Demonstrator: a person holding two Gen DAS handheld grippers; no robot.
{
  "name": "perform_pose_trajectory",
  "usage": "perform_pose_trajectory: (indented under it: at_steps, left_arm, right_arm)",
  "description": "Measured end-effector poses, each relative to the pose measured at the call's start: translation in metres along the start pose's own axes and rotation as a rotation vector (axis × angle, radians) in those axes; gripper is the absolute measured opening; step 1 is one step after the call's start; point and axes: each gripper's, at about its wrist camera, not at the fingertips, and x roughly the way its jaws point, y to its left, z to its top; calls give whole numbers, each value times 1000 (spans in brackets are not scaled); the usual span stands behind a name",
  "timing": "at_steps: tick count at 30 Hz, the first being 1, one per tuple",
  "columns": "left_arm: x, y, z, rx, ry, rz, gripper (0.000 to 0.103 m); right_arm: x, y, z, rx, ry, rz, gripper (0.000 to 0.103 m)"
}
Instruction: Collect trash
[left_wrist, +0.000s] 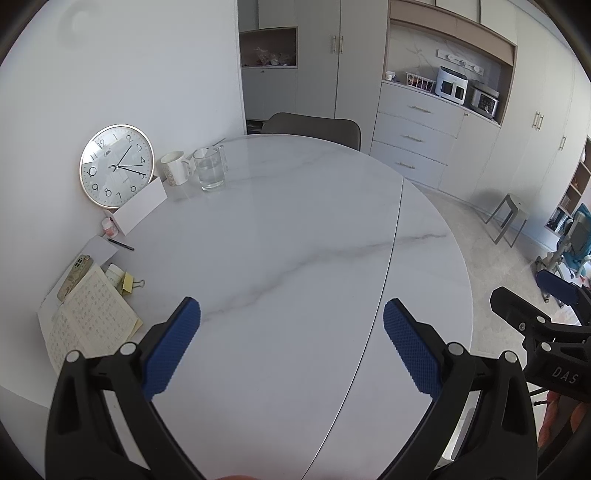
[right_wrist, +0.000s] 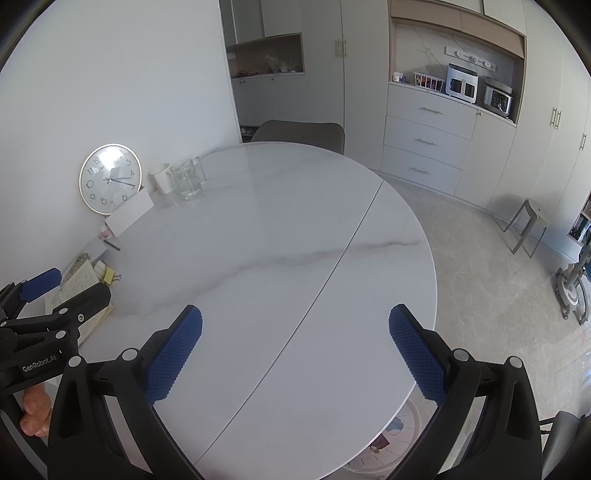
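Marble round table, clock against wall, grey cabinets, both grippers released, empty.

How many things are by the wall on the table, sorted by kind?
Clocks: 1, the clock
Drinking vessels: 2, the white mug and the glass
Phones: 1, the phone
Pens: 1, the pen
Binder clips: 1, the binder clip
Total: 6

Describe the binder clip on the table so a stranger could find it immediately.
Start at the round wall clock leaning against the wall on the white marble table, then follow the wall edge toward the camera to the open notebook. The binder clip lies at its far corner, its wire loops gripping small yellow notes.
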Motion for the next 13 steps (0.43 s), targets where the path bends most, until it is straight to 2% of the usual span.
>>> perform_pose_trajectory:
  at_steps: [13]
  left_arm:
    - [0,0,1,5,9,13,95]
  right_arm:
    - [0,-1,0,-2,4,4,101]
